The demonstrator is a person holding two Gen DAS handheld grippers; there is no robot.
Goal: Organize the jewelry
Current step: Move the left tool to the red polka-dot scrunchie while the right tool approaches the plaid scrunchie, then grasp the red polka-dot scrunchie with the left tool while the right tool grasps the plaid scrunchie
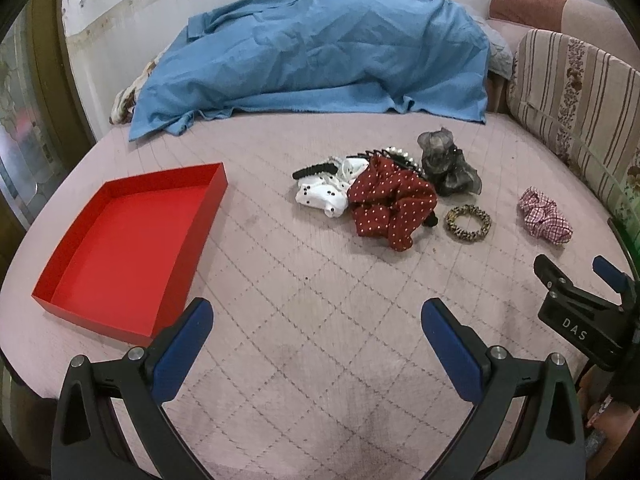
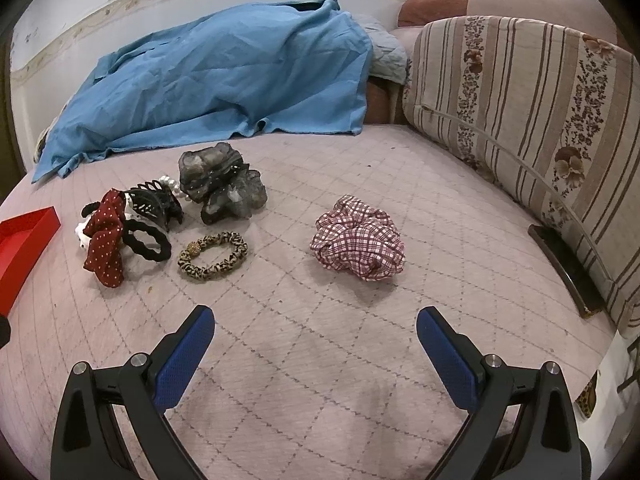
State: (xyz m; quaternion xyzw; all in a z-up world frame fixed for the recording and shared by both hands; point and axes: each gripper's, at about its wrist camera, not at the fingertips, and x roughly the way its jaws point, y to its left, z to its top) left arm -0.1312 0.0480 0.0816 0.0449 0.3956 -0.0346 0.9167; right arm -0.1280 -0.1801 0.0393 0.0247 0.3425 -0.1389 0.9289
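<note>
An empty red tray (image 1: 80,256) lies on the pink quilted bed at the left; its corner shows in the right wrist view (image 2: 16,248). A pile of hair accessories lies mid-bed: a red polka-dot scrunchie (image 1: 390,200) (image 2: 105,244), a white dotted scrunchie (image 1: 324,194), a grey gauze bow (image 1: 446,164) (image 2: 222,182), a black claw clip (image 2: 154,202), a black hair tie (image 2: 146,244) and a leopard hair tie (image 1: 468,223) (image 2: 212,256). A checked scrunchie (image 1: 545,215) (image 2: 358,238) lies apart at the right. My left gripper (image 1: 318,320) and right gripper (image 2: 314,330) (image 1: 576,272) are open, empty, short of the items.
A blue cloth (image 1: 312,56) (image 2: 216,72) covers a heap at the back of the bed. A striped floral cushion (image 1: 576,96) (image 2: 520,112) lines the right side. A wall runs behind, and the bed's edge curves at the left.
</note>
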